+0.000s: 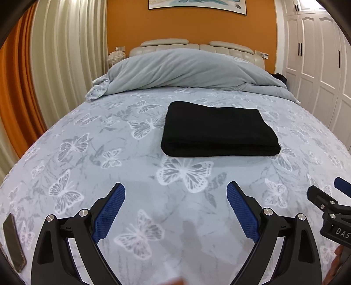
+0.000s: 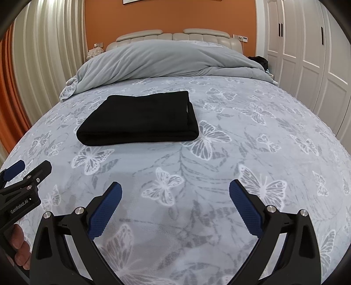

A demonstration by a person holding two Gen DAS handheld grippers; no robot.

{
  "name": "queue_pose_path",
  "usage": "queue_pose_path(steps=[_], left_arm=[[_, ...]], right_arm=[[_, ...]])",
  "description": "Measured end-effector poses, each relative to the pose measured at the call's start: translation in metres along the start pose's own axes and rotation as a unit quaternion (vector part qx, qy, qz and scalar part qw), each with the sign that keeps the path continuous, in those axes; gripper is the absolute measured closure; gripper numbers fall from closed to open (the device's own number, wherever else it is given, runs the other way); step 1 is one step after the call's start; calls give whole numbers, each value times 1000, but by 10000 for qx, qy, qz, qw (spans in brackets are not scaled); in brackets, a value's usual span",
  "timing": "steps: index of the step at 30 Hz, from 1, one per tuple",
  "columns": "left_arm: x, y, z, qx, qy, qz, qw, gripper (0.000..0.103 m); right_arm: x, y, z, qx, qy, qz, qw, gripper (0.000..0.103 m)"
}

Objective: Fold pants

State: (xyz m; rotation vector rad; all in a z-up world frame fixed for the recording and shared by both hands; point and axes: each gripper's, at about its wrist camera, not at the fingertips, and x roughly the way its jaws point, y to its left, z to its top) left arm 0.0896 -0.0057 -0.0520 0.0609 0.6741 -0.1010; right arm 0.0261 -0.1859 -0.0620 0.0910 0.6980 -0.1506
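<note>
The black pants [image 1: 219,131] lie folded into a thick rectangle on the butterfly-print bed cover [image 1: 87,153], short of the bunched grey duvet [image 1: 186,70] that sits against the padded headboard [image 1: 197,47]. Only the left wrist view shows a dark phone [image 1: 13,245] lying flat on the cover, well to the left of the pants and nearer the camera, and the lower edge of a framed picture [image 1: 197,5] on the orange wall above the headboard. Only the right wrist view shows the open layered side of the pants on their right edge, a dark heap [image 2: 260,60] beyond the duvet's right end, and bare fingers [image 2: 18,245] gripping the left tool's handle. On that handle the words "GenRobot.AI" can be read; in the left view the other tool's body shows only "DAS". The left claw [image 1: 175,195] is released, blue pads spread wide above the cover nearer than the pants, holding nothing. The right claw [image 2: 175,193] is likewise spread apart and empty.
</note>
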Motion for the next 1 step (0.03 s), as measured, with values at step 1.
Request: queue_pose_path(steps=[1], left_arm=[[1,-1,0,6,9,13,10000,11]], right_arm=[[0,-1,0,-3,-1,0,10000,7]])
